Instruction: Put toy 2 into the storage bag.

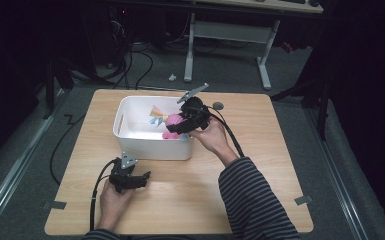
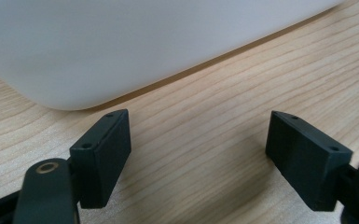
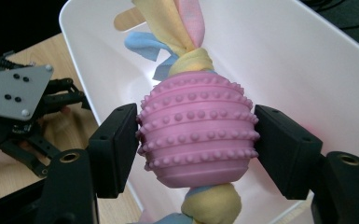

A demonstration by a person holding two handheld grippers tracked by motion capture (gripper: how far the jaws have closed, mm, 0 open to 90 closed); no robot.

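Note:
A pink studded rubber ball [image 3: 198, 130] threaded on a knotted yellow, pink and blue fabric rope hangs over the inside of a white plastic bin [image 3: 284, 60]. My right gripper [image 3: 196, 144] is shut on the ball, one pad pressed to each side. From above, that gripper [image 1: 179, 127] and the toy [image 1: 172, 120] sit over the bin's right half [image 1: 122, 117]. My left gripper [image 1: 147, 177] rests low on the table in front of the bin. Its jaws stand open [image 2: 198, 154] with bare wood between them, facing the bin's front wall [image 2: 121, 42].
The wooden table [image 1: 260, 165] has free surface to the right of and in front of the bin. Cables trail from both grippers. Beyond the table stand a white desk frame [image 1: 230, 35] and floor cables.

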